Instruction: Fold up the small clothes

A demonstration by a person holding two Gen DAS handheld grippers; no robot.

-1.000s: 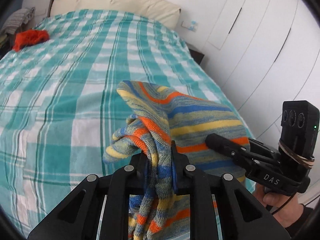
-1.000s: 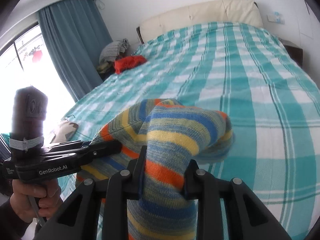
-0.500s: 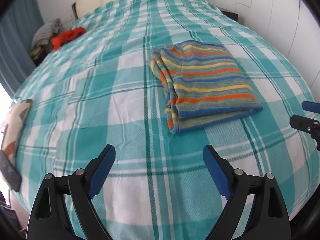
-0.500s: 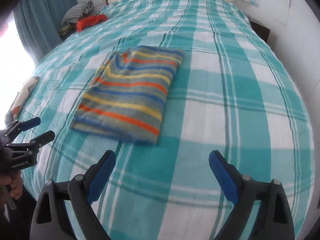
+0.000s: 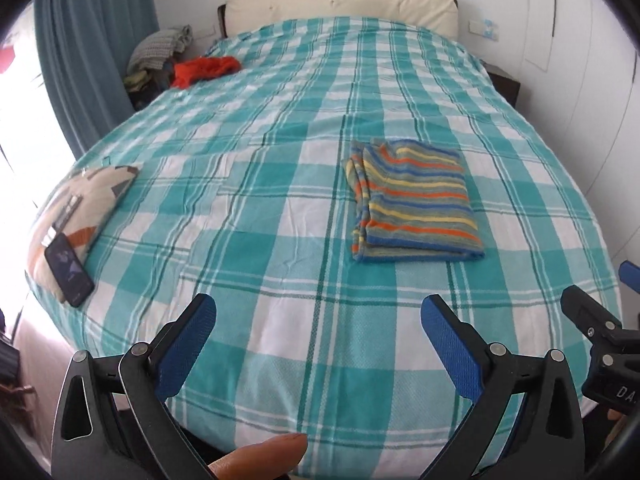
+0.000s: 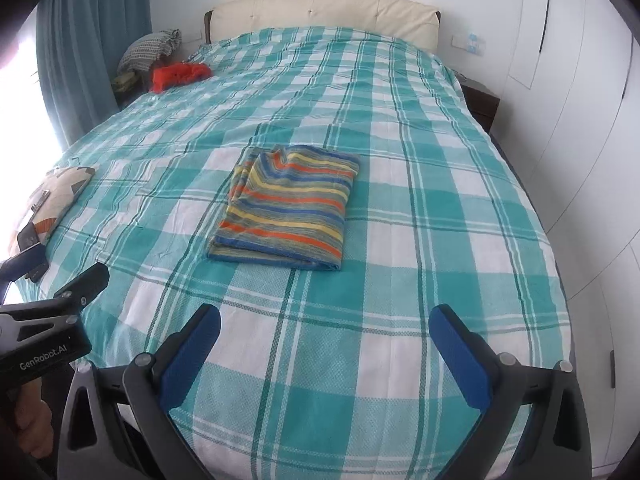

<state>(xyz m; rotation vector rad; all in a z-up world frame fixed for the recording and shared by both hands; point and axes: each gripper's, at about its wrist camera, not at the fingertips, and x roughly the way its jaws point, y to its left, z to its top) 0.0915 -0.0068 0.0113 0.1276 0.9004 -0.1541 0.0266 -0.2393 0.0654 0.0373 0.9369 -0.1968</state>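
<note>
Checked bedspread (image 5: pixel 280 208) w/ striped garment (image 5: pixel 416 204) folded flat at ~1 o'clock off centre, so that piece looks done; left gripper (image 5: pixel 318 344) & right gripper (image 6: pixel 325 350) both opening wide, nothing between, red cloth (image 5: pixel 204 70) at 11 prob. next.

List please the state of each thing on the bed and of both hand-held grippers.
striped garment: folded, flat on the bed, free of both grippers.
red garment: crumpled, unfolded, at the far left edge.
phone: screen up, lying on the patterned cushion.
patterned cushion: flat at the left edge.
left hand-held gripper: jaws opening, nothing between them.
right hand-held gripper: jaws opening, nothing between them.
</note>
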